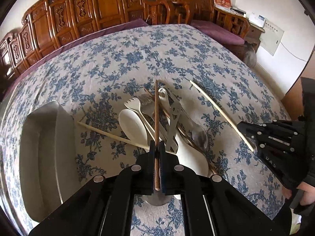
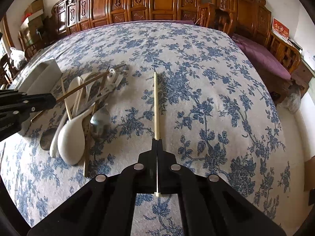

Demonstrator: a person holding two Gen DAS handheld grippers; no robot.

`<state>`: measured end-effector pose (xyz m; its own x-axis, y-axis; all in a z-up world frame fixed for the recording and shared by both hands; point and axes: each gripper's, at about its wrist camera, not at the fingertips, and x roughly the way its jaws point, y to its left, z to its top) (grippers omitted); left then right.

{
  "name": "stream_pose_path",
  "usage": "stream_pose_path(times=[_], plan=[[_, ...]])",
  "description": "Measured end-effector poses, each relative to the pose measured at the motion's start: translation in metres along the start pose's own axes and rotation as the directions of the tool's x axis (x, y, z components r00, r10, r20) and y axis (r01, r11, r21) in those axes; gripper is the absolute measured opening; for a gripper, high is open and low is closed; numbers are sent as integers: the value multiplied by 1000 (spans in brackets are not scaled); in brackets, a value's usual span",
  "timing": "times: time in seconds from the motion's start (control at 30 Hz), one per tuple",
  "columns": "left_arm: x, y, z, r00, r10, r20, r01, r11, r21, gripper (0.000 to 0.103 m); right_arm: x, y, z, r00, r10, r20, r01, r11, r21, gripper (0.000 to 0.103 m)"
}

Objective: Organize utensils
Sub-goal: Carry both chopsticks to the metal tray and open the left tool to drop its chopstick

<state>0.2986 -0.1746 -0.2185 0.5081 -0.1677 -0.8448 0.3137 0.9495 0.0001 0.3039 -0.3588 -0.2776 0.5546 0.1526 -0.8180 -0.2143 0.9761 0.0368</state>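
Observation:
My left gripper (image 1: 157, 144) is shut on a dark brown chopstick (image 1: 156, 114) and holds it over a pile of utensils: a white spoon (image 1: 133, 126), a white fork (image 1: 135, 104), a metal fork (image 1: 146, 103), a metal spoon (image 1: 200, 136) and a large white scoop (image 1: 192, 157). My right gripper (image 2: 157, 140) is shut on a pale chopstick (image 2: 156, 106) that points away over the cloth; it also shows in the left wrist view (image 1: 220, 114). A second pale chopstick (image 1: 110, 134) lies under the pile.
A white tray (image 1: 43, 149) stands left of the pile, also in the right wrist view (image 2: 42, 74). The table wears a blue floral cloth (image 2: 196, 98). Carved wooden chairs (image 1: 82, 15) line the far edge, with a purple-cushioned bench (image 2: 261, 59) at the right.

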Motion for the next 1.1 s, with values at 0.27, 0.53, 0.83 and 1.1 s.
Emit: stream_pose_path(times=[0.27,0.53,0.83,1.1], plan=[[-15,6,1,1000,-3,27,3,1000,3,2,18,3,10,1000,-15,-23,14,999,-31,36],[-34,10,5,998,-2,59,1,1000,14,0,18,15,10,996,-83,-39,78,989,-126,6],[-4,12,10,999,-47,-28,46,999,-23,1,8,10,-4,997,-59,-47,54,993,-101,6],[40,-14,11,990,-13,-139,20,999,51,6,4,8,-10,999,-45,-27,43,995,-94,6]])
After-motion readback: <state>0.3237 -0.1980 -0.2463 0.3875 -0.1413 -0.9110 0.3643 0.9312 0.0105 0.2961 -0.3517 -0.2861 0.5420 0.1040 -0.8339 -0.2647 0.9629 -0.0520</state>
